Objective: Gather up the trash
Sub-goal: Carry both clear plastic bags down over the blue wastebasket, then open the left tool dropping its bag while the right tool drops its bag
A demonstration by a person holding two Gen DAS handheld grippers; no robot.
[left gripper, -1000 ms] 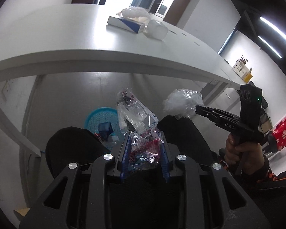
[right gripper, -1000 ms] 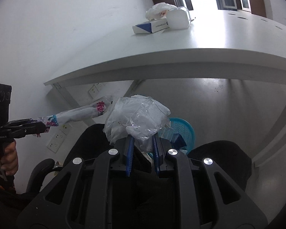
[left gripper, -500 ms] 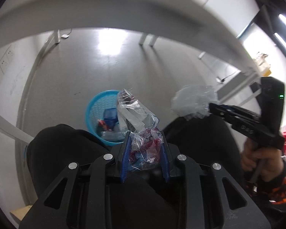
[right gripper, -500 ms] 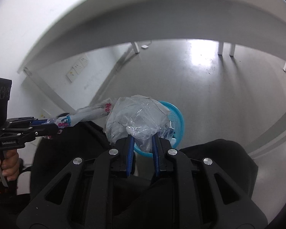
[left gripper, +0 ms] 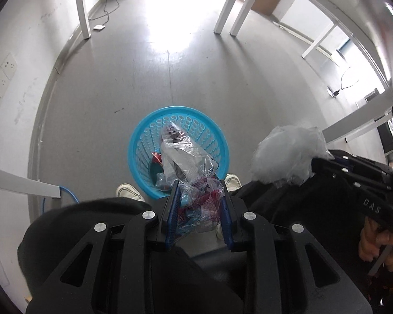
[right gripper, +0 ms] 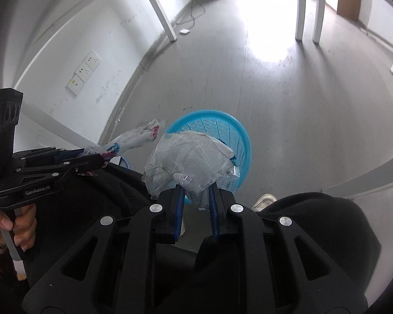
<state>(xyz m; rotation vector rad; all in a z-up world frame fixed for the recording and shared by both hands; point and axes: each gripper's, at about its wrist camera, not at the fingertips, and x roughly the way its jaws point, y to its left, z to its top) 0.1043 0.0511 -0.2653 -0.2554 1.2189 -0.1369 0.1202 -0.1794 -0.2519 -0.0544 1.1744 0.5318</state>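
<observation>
— Wrappers where?
— Left hand-held gripper (left gripper: pixel 199 204) clamps a clear wrapper (left gripper: pixel 188 162) above the blue basket (left gripper: pixel 144 141) on the floor.
— Right one?
— Right hand-held gripper (right gripper: pixel 195 198) pinches a crumpled plastic bag (right gripper: pixel 188 162) over it too.

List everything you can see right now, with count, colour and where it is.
Waste basket: one, blue, on the floor, trash inside.
Printed wrapper: one, clear with red, in the left gripper, over the basket.
Crumpled plastic bag: one, clear whitish, in the right gripper.
Wall sockets: white, on the wall.
Table legs: white, far end of the floor.
Shoes: two, white, beside the basket.
Left gripper: black, blue pads.
Right gripper: black, blue pads.
</observation>
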